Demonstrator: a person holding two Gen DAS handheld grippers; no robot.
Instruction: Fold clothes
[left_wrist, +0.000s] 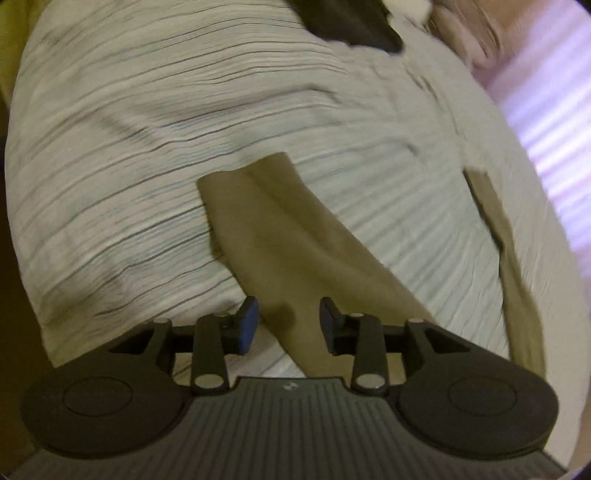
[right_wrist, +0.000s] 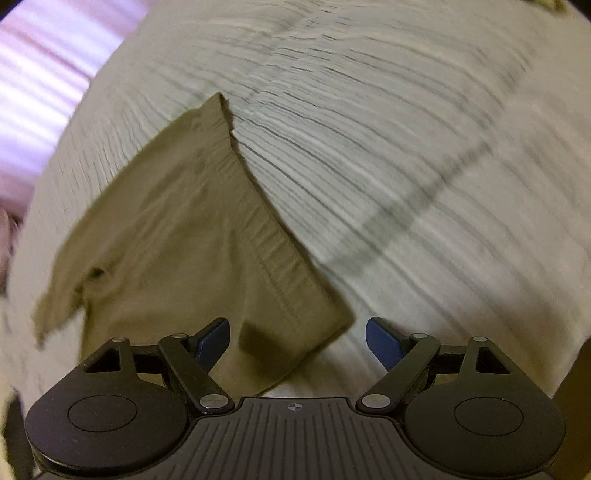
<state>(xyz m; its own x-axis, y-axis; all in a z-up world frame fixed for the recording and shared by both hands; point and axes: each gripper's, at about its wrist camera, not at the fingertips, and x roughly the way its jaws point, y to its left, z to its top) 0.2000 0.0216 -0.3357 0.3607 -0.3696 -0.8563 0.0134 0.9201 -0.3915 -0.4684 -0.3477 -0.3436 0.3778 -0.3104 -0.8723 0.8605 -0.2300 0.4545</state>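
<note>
Blue pads of the left gripper (left_wrist: 288, 325) stand nearest in the left wrist view, with a moderate gap between them; the jaws are partly open and the pads press on nothing. Below that gap lies a long khaki trouser leg (left_wrist: 273, 236), which runs from the gripper up to a straight hem near the middle of the picture. It rests flat on the bed (left_wrist: 147, 155), whose cover is pale with thin dark stripes. A second strip of the same khaki cloth (left_wrist: 509, 266) lies at the right, well apart from the first. At the top edge a dark garment (left_wrist: 351, 26) sits on the cover, and beside it, at the upper right, something pinkish that is too blurred to name.

In the right wrist view the right gripper (right_wrist: 299, 339) has its jaws wide open and they hold nothing. A corner of the khaki trousers (right_wrist: 192, 229) reaches between the two blue pads, nearer to the left one; I cannot tell if it touches that pad. This part shows a stitched band along its right edge and spreads up and to the left over the striped bed cover (right_wrist: 406, 166). Both views are blurred. No container is seen in either view
</note>
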